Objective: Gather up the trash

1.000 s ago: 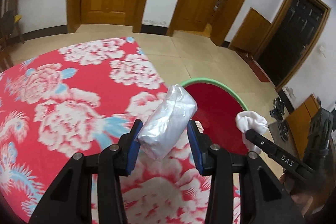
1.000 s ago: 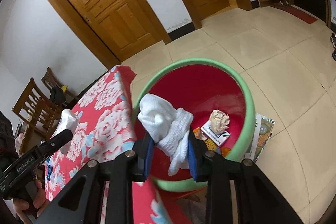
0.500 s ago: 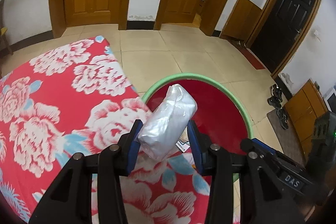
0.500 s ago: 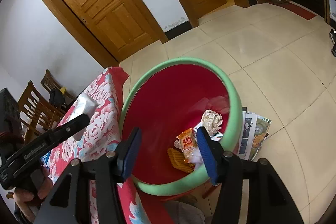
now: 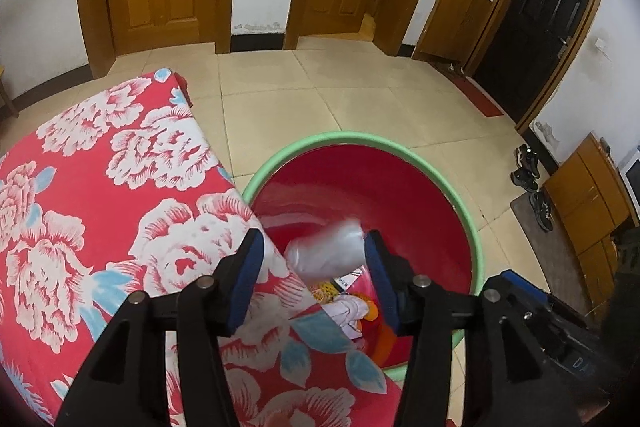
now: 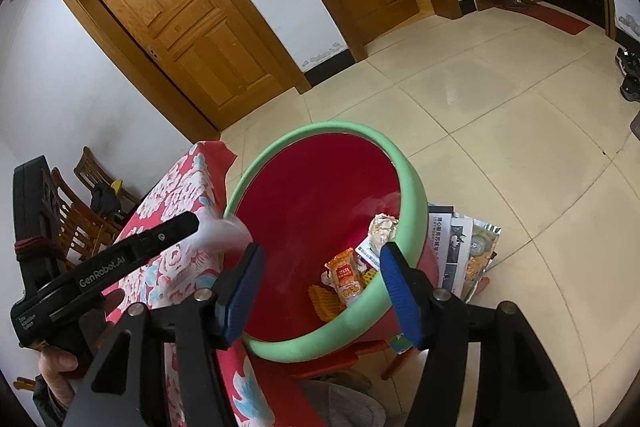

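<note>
Left gripper (image 5: 314, 259) jaws spread wide. Silver packet (image 5: 326, 253) sits between the blue pads (image 5: 248, 279), motion-blurred; its right end is close to or touching the right pad, with a gap at the left pad, so no firm pinch visible. Packet hangs over the near-left rim of the bin (image 5: 472, 235), just off the table edge. From the right wrist view, the packet (image 6: 224, 233) shows as a pale blur at the tip of the left gripper (image 6: 196, 223), at the bin rim (image 6: 412, 183).

Right gripper (image 6: 320, 281) jaws spread wide, nothing between them. It points down into the bin mouth from the near side.

Bin: red inside, green rim, standing on the tiled floor right against the table corner. Contents seen from the right wrist: orange snack wrapper (image 6: 346, 275), crumpled paper ball (image 6: 382, 227), yellow waffle-like scrap (image 6: 324, 301), white printed card, partly covered. From the left wrist: white cloth (image 5: 350, 311) at the bottom, near the table side.

Table (image 5: 100, 187) covered in red cloth with white and blue flowers. Newspapers (image 6: 460, 247) lie on the floor just beyond the bin. Wooden chairs (image 6: 80, 211) far left. Shoes (image 5: 530, 175) by the dark door (image 5: 536, 35).
</note>
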Available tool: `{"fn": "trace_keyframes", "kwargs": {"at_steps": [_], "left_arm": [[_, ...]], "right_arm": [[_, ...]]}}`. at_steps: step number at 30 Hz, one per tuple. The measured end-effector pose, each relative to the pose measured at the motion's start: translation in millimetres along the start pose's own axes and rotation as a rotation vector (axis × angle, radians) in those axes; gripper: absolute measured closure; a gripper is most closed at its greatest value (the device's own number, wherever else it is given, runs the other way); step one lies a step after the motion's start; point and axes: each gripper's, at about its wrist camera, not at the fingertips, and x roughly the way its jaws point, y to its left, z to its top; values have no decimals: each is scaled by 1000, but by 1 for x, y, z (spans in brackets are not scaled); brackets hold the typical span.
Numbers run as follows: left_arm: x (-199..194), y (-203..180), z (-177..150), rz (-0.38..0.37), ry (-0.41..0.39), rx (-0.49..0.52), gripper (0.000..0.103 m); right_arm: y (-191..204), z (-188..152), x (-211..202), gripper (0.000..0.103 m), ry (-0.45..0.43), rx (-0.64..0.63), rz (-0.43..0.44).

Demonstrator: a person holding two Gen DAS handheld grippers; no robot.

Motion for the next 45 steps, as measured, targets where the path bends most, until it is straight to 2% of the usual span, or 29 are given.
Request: {"fn": "trace_keyframes", "kwargs": {"at_steps": [2, 5, 13, 17, 33, 40, 45], "left_arm": [[-4, 0, 0, 3, -9, -1, 50], [-12, 2, -1, 3, -18, -13, 50], [-44, 16, -14, 40, -32, -50, 50], [-63, 28, -24, 67, -41, -71, 50], [-150, 69, -79, 198, -118, -185, 50], [-182, 91, -109, 289, -152, -252, 50], [-200, 101, -125, 312, -163, -297, 50]], "right_arm": [[1, -1, -2, 38, 2, -1, 0], [6, -1, -4, 30, 1, -11, -4], [24, -9, -11, 26, 10, -57, 9], [40, -15, -16, 20, 8, -99, 22], [113, -50, -55, 16, -36, -277, 98], [137, -70, -65, 16, -41, -330, 138], [150, -85, -76, 16, -56, -362, 158]]}}
